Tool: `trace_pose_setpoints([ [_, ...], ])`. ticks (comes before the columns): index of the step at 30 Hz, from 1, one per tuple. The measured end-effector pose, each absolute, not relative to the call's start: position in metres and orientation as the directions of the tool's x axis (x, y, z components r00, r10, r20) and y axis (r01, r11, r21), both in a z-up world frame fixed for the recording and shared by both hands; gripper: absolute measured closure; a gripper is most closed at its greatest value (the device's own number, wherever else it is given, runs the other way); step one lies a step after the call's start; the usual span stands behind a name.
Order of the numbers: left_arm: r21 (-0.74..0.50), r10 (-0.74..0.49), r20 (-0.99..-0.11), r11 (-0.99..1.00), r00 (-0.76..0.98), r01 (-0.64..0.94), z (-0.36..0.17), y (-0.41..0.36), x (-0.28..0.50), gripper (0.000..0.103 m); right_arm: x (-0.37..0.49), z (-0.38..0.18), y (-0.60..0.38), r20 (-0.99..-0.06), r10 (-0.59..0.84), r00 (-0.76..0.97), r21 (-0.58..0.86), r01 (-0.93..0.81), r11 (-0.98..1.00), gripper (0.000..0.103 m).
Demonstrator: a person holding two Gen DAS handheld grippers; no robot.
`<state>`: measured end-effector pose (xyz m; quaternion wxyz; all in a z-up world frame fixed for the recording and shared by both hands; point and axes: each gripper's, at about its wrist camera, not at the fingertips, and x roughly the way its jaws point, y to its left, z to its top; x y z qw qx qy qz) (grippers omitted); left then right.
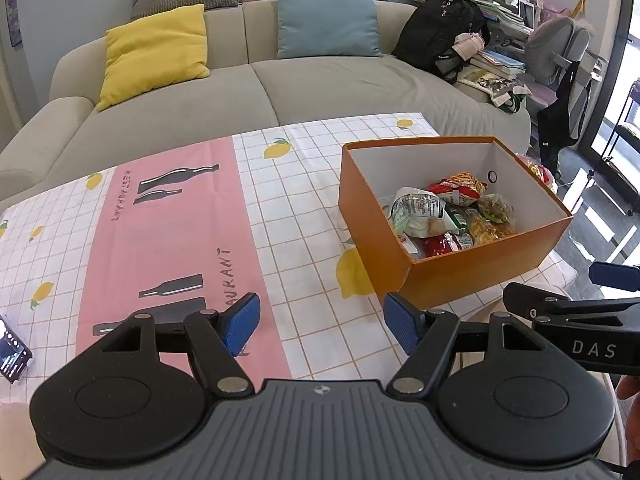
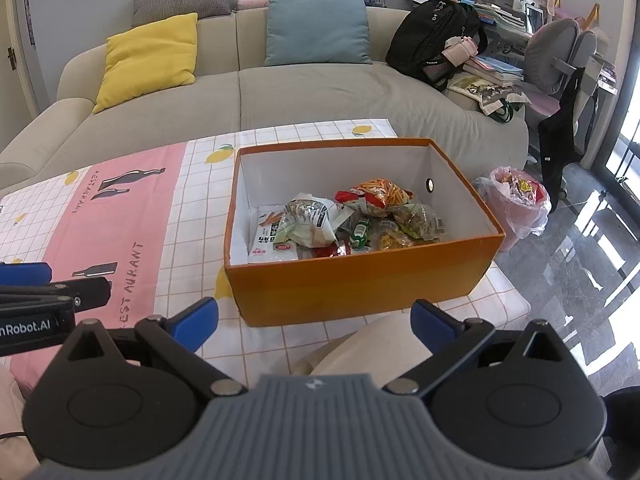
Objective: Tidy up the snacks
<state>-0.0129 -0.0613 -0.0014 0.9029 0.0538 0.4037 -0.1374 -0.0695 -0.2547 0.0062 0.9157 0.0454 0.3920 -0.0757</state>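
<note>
An orange box [image 1: 480,276] with white inner walls stands on the table's right part; it also shows in the right wrist view [image 2: 360,284]. Several snack packets [image 1: 444,210] lie piled inside it, seen too in the right wrist view [image 2: 344,220]. My left gripper [image 1: 322,322] is open and empty, above the tablecloth to the near left of the box. My right gripper [image 2: 314,322] is open and empty, just in front of the box's near wall. Each gripper's tip shows at the edge of the other's view.
The table wears a pink and white checked cloth with lemons [image 1: 180,240]. A phone [image 1: 12,350] lies at the near left edge. A beige sofa [image 2: 280,92] with cushions and a black backpack [image 2: 432,36] stands behind. A pink bin with a bag [image 2: 516,204] sits on the floor at right.
</note>
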Motion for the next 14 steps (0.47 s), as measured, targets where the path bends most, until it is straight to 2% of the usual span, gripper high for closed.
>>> trace_pose_setpoints([
  [14,-0.013,-0.199,-0.741,0.959,0.642,0.281,0.0018,-0.0592,-0.0122,0.020,-0.0690,-0.0020,-0.2498,-0.738,-0.080,0.670,0.040,0.162,0.986,0.003],
])
